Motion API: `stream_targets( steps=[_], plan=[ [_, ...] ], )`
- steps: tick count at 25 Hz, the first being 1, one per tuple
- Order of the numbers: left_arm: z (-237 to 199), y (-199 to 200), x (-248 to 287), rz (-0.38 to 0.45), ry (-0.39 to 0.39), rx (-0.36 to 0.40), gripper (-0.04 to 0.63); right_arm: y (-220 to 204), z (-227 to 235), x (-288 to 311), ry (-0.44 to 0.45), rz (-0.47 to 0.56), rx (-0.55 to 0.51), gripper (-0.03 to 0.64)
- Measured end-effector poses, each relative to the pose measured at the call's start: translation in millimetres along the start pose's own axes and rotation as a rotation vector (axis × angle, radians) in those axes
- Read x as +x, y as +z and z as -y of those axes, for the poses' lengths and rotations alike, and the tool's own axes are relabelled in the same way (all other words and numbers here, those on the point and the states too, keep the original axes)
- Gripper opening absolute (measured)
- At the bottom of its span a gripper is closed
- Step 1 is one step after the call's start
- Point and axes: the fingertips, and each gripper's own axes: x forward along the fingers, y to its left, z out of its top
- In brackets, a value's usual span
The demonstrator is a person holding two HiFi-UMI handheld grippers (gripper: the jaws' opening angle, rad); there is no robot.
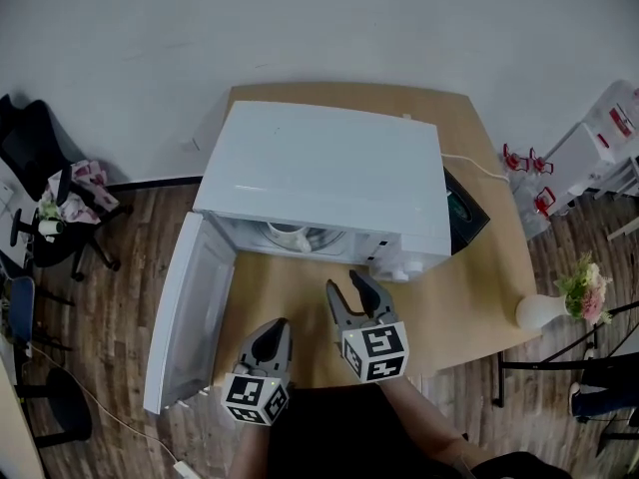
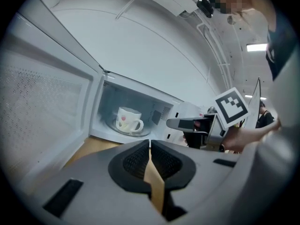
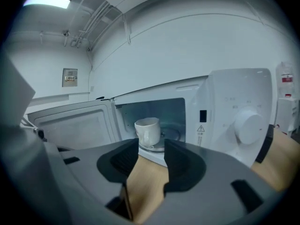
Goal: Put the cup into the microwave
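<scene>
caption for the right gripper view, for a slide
Cup sits in the open microwave, beyond the right gripper, jaws apart.

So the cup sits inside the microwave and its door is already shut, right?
Not quite. The cup does sit inside the microwave, but the door is open, swung out to the left. The head view shows it.

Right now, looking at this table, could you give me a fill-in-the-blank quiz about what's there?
The cup stands inside the microwave, whose door is ____.
The left gripper's jaws are ____, tips touching.
The right gripper, jaws apart, holds ____.
The vase at the table's corner holds ____.
Missing words: open; shut; nothing; flowers.
</scene>
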Motion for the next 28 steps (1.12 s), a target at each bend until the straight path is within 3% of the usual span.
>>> stream_targets(
  steps=[11, 23, 25, 28],
  plan=[
    [23, 13, 20, -0.005, -0.082, -0.01, 0.012, 4, 44, -53, -0.075, 0.016, 0.068, 0.117],
    [56, 46, 44, 0.004, -0.162, 0.057, 0.012, 17, 89, -103, -0.222, 0.104, 0.098, 0.009],
    [62, 49, 45, 0.01, -0.164, 0.083, 0.012, 17, 93, -110, -0.23, 0.113, 0.1, -0.003],
    [70, 59, 45, 0.032, -0.146, 0.197, 0.012, 20, 98, -120, -0.217, 0.129, 0.099, -0.006]
  ],
)
